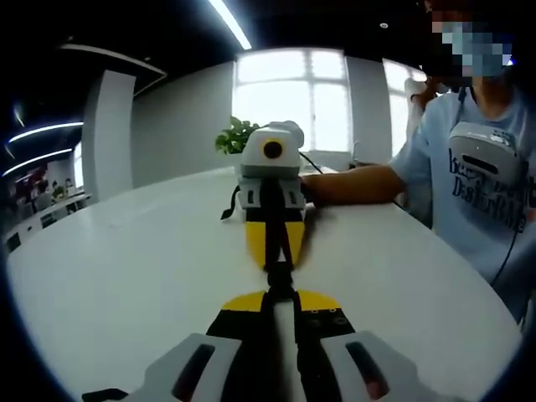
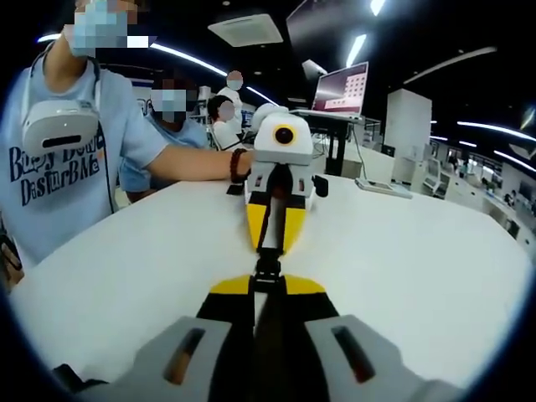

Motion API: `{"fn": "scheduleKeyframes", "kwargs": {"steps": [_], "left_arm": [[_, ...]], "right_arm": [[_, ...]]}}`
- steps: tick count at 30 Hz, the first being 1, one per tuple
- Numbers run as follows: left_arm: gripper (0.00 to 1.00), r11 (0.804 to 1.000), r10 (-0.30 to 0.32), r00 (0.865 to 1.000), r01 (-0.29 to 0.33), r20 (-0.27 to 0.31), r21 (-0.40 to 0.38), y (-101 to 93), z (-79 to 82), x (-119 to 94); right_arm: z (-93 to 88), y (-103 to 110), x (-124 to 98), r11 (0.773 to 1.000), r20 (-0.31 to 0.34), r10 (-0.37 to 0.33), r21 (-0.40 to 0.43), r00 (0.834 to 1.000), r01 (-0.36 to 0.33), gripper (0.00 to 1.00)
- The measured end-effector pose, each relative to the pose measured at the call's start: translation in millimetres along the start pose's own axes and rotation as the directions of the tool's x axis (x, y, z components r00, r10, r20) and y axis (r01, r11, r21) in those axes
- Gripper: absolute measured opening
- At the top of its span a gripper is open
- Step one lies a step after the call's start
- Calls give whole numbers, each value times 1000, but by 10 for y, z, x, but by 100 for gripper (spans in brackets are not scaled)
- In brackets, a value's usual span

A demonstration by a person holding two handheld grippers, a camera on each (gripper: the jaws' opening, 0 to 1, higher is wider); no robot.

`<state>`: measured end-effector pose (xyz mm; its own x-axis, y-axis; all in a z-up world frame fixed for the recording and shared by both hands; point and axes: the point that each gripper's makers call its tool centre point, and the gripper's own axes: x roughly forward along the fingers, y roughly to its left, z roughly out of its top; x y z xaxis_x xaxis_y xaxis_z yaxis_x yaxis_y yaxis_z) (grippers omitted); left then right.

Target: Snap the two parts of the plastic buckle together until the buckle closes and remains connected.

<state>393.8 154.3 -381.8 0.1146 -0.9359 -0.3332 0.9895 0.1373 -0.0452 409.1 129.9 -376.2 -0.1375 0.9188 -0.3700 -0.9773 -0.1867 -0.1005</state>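
Nearest to me in the left gripper view, my left gripper (image 1: 280,303) has its yellow-tipped fingers (image 1: 249,302) pressed together on a black strap that runs forward between them. The buckle (image 1: 280,276) sits just beyond their tips, a small dark piece over the white bench (image 1: 117,276). Facing me from the far side is my right gripper (image 1: 275,251), its own fingers pinched on the other end, tips almost meeting mine at the buckle.

The right gripper view mirrors this: my right gripper (image 2: 266,289) is clamped on the strap, the buckle (image 2: 266,266) just ahead, and the left gripper (image 2: 274,239) points back at me.

The buckle is too small and dark for me to tell whether the two parts are latched or only butted together. That is the main risk: if I ease my hold on a half-seated buckle, it could spring apart. If my two hands are not in line, the prongs could jam at an angle instead of clicking home. Pinching strap and not the hard shell, I may have the webbing buckle or slip under the push.

Farther off are a person's sleeve (image 1: 427,155) and a potted plant (image 1: 235,136).
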Motion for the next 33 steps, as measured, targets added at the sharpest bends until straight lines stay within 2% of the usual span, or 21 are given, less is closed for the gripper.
{"fn": "scheduleKeyframes", "kwargs": {"steps": [11,15,23,30,33], "left_arm": [[9,1000,-3,1000,3,-2,-3,6,14,-2],[9,1000,-26,1000,26,-4,-1,-47,27,29],[10,999,-32,999,32,-6,5,-49,30,31],[11,1000,-20,1000,20,-6,-6,-28,30,24],[11,1000,15,1000,-15,-3,1,24,30,14]], "right_arm": [[8,8,-7,1000,1,-2,-24,1000,2,9],[30,19,20,999,2,-5,-36,1000,5,9],[32,75,-14,1000,3,0,-20,1000,0,9],[28,81,-34,1000,1,-6,-5,1000,6,9],[28,91,-38,1000,2,0,-6,1000,0,9]]}}
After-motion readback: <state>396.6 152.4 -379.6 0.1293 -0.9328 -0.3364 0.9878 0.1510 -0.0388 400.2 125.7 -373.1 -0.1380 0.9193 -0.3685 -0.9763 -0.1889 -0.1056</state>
